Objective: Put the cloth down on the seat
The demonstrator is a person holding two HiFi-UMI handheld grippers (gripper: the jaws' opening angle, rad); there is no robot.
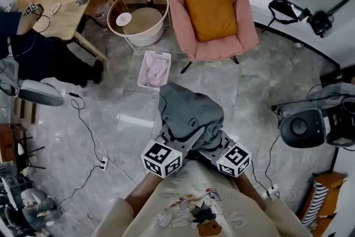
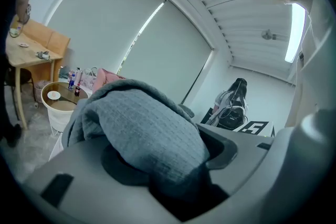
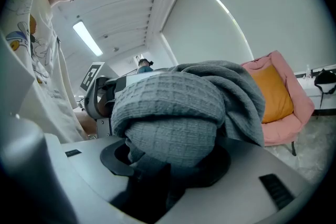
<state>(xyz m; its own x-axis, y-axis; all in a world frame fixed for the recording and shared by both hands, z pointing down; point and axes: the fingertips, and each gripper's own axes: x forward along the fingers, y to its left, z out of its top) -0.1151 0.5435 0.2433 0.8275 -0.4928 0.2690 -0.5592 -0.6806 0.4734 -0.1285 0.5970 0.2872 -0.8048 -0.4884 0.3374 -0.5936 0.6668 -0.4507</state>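
Observation:
A bunched grey cloth [image 1: 188, 114] hangs in the air over the marble floor, close in front of me. My left gripper [image 1: 183, 141] and my right gripper [image 1: 213, 146] sit side by side under its near edge, each shut on a fold of it. In the left gripper view the grey cloth [image 2: 142, 128] bulges out of the left gripper [image 2: 168, 170] and hides the fingertips. The right gripper [image 3: 163, 165] is likewise packed with cloth [image 3: 173, 113]. The seat, a pink chair [image 1: 244, 14] with an orange cushion [image 1: 208, 5], stands ahead, apart from the cloth; the pink chair [image 3: 286, 126] also shows in the right gripper view.
A white basket [image 1: 145, 64] holding pink fabric lies on the floor between me and the chair. A round white table [image 1: 147, 33] with bottles stands at the chair's left, a wooden table [image 1: 61, 5] further left. Cables [image 1: 89, 130] trail at left; a black appliance [image 1: 302, 127] sits at right.

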